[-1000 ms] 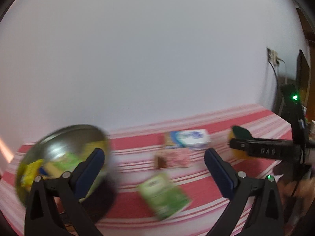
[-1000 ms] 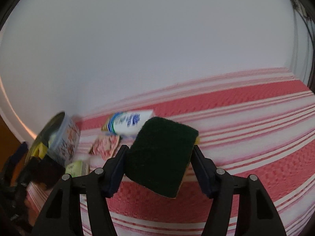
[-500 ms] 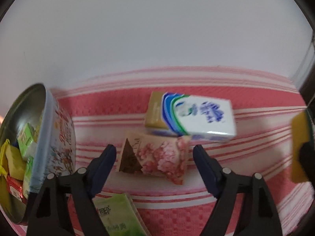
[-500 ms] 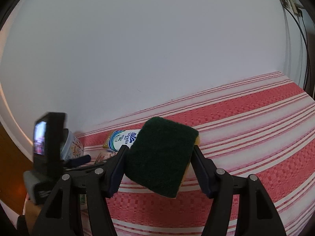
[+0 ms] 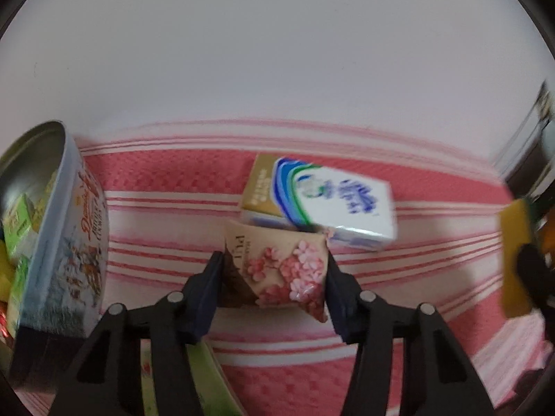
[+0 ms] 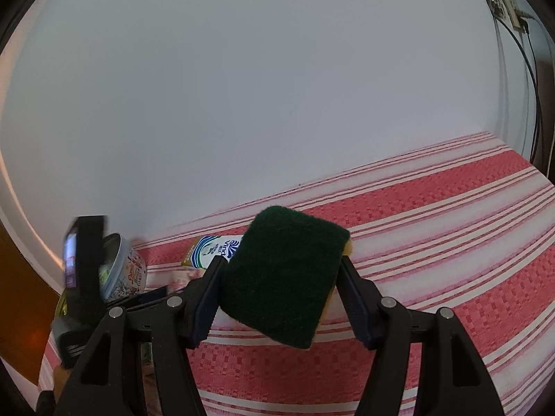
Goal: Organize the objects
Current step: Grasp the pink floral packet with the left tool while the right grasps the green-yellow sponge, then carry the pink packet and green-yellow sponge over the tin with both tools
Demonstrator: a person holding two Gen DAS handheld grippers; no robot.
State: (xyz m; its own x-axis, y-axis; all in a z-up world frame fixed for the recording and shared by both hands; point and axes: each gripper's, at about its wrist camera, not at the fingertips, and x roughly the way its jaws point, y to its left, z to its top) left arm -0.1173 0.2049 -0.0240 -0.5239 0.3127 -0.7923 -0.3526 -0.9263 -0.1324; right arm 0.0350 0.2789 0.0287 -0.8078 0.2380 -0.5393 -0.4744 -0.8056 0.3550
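Left claw: fingers drawn in against both sides of a beige tissue pack printed with pink blossoms, which sits between them on the desk covered in a red-and-white striped cloth; whether the pack is lifted clear of the cloth cannot be told. Just beyond this claw, touching the far edge of the blossom pack: a white tissue pack with blue lettering and a gold end, lying tilted. Left of this claw: a round metal biscuit tin, open, holding green and yellow packets. Below this claw, near its left finger: a green packet, partly hidden and blurred. Far right of this claw: the yellow face of a sponge, blurred. Right claw: closed on a scouring sponge, dark green pad facing the camera, yellow foam showing at the right edge, held above the striped cloth. Beyond and left of the right claw: the white tissue pack, the tin, and the left gripper's body. Backdrop: plain white wall; wall socket with cables at upper right.
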